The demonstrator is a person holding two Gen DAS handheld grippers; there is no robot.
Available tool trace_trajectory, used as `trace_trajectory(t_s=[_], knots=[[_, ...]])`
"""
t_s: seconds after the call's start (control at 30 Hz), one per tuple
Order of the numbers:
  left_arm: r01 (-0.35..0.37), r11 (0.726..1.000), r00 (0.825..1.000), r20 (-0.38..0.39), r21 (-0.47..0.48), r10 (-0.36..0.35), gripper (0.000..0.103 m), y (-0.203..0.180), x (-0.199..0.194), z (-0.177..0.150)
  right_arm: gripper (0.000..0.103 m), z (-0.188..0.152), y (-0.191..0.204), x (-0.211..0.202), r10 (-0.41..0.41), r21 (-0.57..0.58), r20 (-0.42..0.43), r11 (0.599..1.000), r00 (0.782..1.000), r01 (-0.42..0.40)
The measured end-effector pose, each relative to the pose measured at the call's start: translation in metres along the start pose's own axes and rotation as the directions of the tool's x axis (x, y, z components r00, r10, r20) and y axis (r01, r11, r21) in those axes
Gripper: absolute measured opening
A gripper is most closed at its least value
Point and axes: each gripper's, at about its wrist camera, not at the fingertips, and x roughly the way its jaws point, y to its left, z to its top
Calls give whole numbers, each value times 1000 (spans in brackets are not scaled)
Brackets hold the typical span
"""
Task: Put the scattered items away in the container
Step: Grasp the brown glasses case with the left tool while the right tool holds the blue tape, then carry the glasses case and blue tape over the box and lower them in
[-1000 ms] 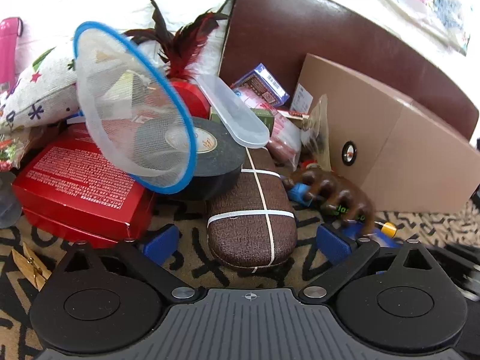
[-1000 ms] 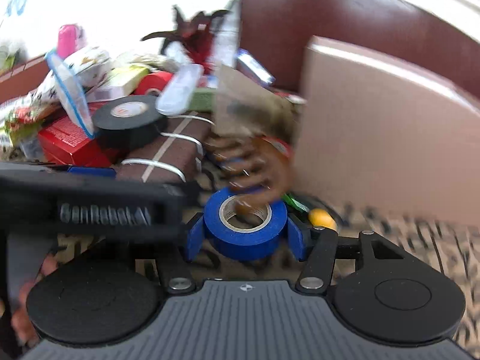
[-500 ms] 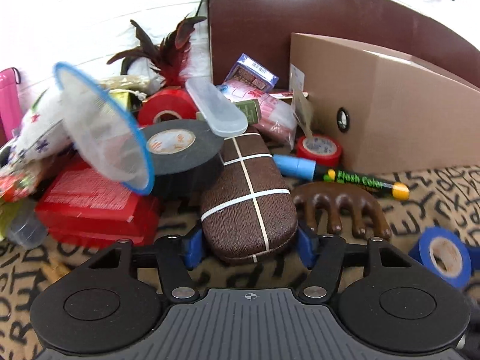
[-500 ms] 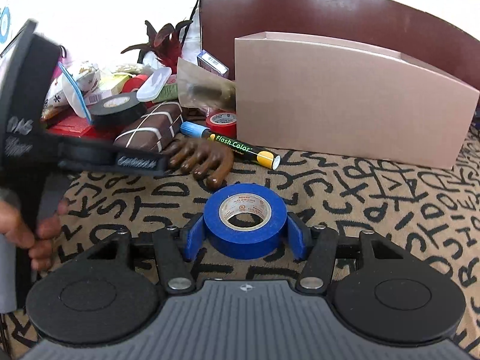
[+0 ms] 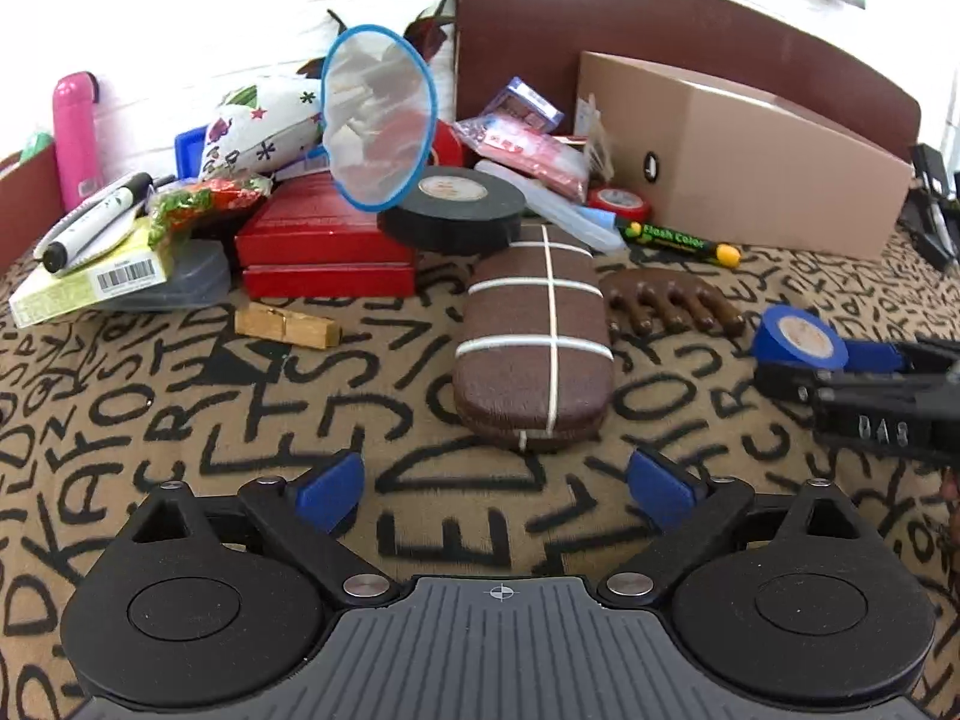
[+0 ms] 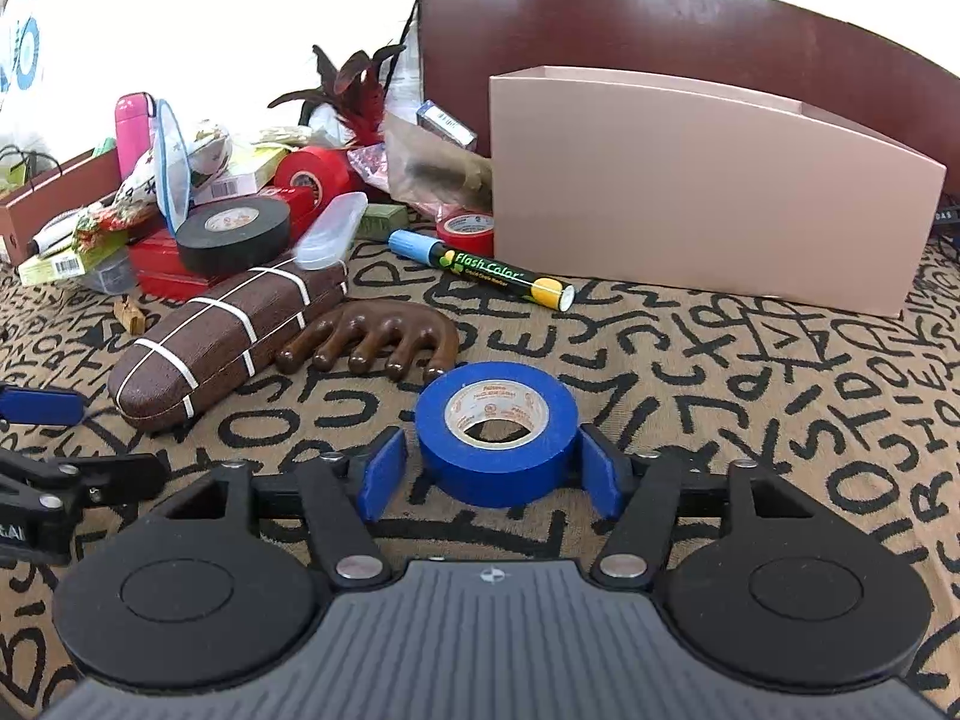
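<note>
My right gripper (image 6: 495, 471) stands open around a blue tape roll (image 6: 498, 429) that rests on the lettered cloth; a gap shows at the left pad. The roll also shows in the left wrist view (image 5: 798, 336). My left gripper (image 5: 498, 489) is open and empty, just short of a brown glasses case (image 5: 534, 336) with white bands. The tan open box (image 6: 708, 192) stands at the back right. A brown wooden massager (image 6: 372, 342) and a Flash Color marker (image 6: 480, 267) lie between the case and the box.
A pile sits at the back left: black tape roll (image 5: 453, 210), red boxes (image 5: 324, 246), blue-rimmed mesh strainer (image 5: 378, 126), red tape (image 6: 312, 171), pink bottle (image 5: 75, 138), a black marker pen (image 5: 93, 222), a clothespin (image 5: 288, 327). A dark red chair back (image 6: 660, 24) rises behind the box.
My left gripper has pulled back from the glasses case and opened wider. My right gripper has opened slightly and the blue roll now sits on the cloth.
</note>
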Motion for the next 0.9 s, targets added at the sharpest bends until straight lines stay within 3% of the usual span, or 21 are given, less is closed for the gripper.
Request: trace_trajectory(t_s=[0.17, 0.27, 0.33, 0.37, 0.43, 0.67, 0.73, 0.8, 0.9], knots=[[27, 1000, 998, 52, -2, -27, 99, -3, 12, 21, 71, -1, 0, -1, -5, -3, 1, 1000, 1000, 5], [30, 1000, 999, 39, 6, -31, 93, -7, 31, 36, 72, -1, -2, 0, 3, 5, 0, 1000, 1000, -3], [62, 998, 998, 2, -17, -62, 82, -6, 42, 41, 72, -1, -2, 1, 4, 4, 0, 1000, 1000, -4], [71, 997, 997, -17, -20, -71, 67, -6, 47, 42, 72, -1, -2, 0, 3, 4, 1, 1000, 1000, -3], [61, 998, 998, -11, 18, -61, 63, -9, 46, 39, 72, -1, -2, 0, 3, 3, 1, 1000, 1000, -3], [88, 995, 995, -54, 52, -85, 63, -3, 9, 14, 73, -1, -1, 0, 6, 5, 1, 1000, 1000, -6], [95, 995, 994, -62, 41, -92, 79, -1, 1, 11, 75, -1, -1, 0, 10, 4, 0, 1000, 1000, -10], [96, 995, 994, -50, 37, -94, 88, -2, 0, 13, 78, 0, 0, 1, 16, -2, -4, 1000, 1000, -16], [89, 995, 995, -41, 43, -88, 88, -7, 10, 23, 79, 0, 3, 1, 12, -13, -5, 1000, 1000, -12]])
